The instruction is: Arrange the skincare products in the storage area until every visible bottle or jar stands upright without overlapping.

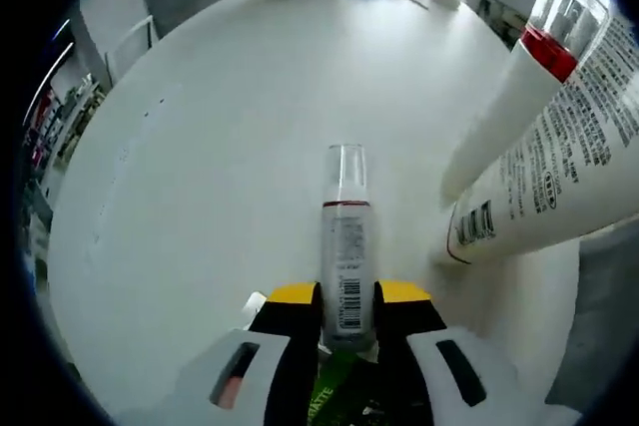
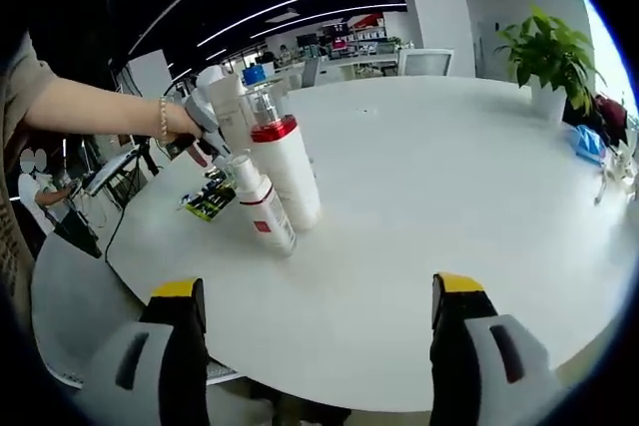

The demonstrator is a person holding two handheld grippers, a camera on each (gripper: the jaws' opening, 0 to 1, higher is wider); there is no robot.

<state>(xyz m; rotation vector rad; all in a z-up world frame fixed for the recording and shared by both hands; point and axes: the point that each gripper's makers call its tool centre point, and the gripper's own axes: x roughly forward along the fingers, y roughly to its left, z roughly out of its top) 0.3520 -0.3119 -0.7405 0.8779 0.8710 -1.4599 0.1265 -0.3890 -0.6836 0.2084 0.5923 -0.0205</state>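
Right now my left gripper (image 1: pixel 347 308), with its yellow-tipped black jaws, is closed around the lower body of a slim white cylindrical bottle with a clear plastic cap (image 1: pixel 345 246); a thin red band sits under the cap and a barcode label runs down its side. It stands upright on the smooth round white table (image 1: pixel 220 147), at the 6 o'clock edge of the left gripper view. At 2 o'clock in that view two larger bottles stand close together: a tall white plastic bottle with a red collar and clear domed cap (image 1: pixel 519 97) and, just beside it, a broad white bottle covered in fine printed text (image 1: pixel 559 177). In the right gripper view the tall bottle (image 2: pixel 285 167) stands upright at 10 o'clock with a smaller white tube-shaped bottle with a red band (image 2: pixel 262 205) touching its base, and a person's bare forearm with a bracelet (image 2: pixel 110 112) reaches in from 9 o'clock. My right gripper (image 2: pixel 318 296) hangs wide open with nothing between its jaws, well apart from the bottles. A leafy green plant in a white pot (image 2: pixel 544 57) stands at 2 o'clock.
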